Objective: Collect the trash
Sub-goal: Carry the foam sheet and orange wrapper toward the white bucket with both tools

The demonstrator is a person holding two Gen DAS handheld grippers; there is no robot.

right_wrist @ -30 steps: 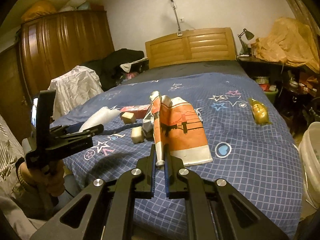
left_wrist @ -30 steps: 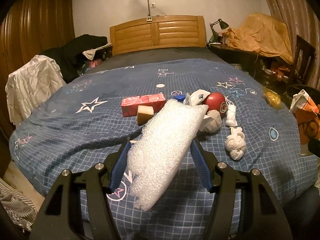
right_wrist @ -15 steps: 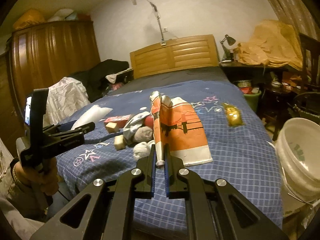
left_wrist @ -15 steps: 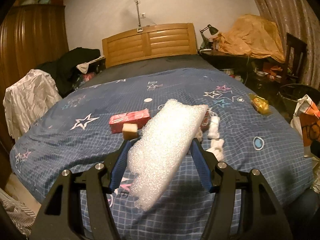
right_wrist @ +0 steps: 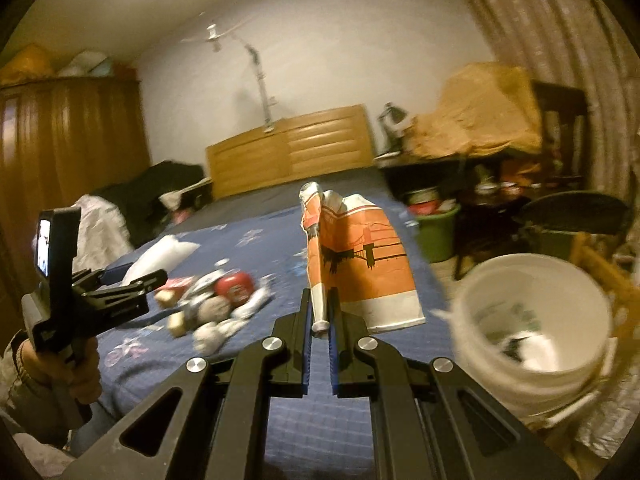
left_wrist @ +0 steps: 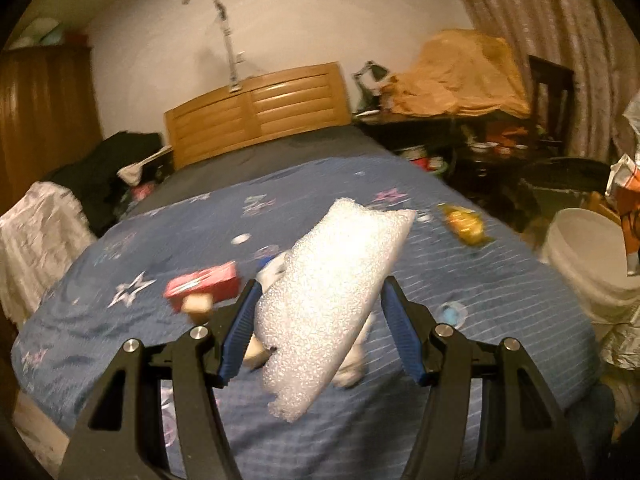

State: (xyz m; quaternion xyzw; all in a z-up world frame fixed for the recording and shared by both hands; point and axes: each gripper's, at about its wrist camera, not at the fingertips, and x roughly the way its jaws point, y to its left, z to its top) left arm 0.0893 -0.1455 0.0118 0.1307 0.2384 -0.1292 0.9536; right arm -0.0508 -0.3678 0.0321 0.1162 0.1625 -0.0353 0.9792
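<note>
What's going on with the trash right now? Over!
Left hand-held gripper shut on foam sheet. Right hand-held gripper shut on orange bag. White bucket ahead right, nothing blocking it. More trash on bed.

Both cameras look from the foot of the bed (left_wrist: 520, 292) toward the headboard (left_wrist: 256, 108). The right one stands further right, close to the bucket (right_wrist: 532, 312). Both share the bed's litter.
</note>
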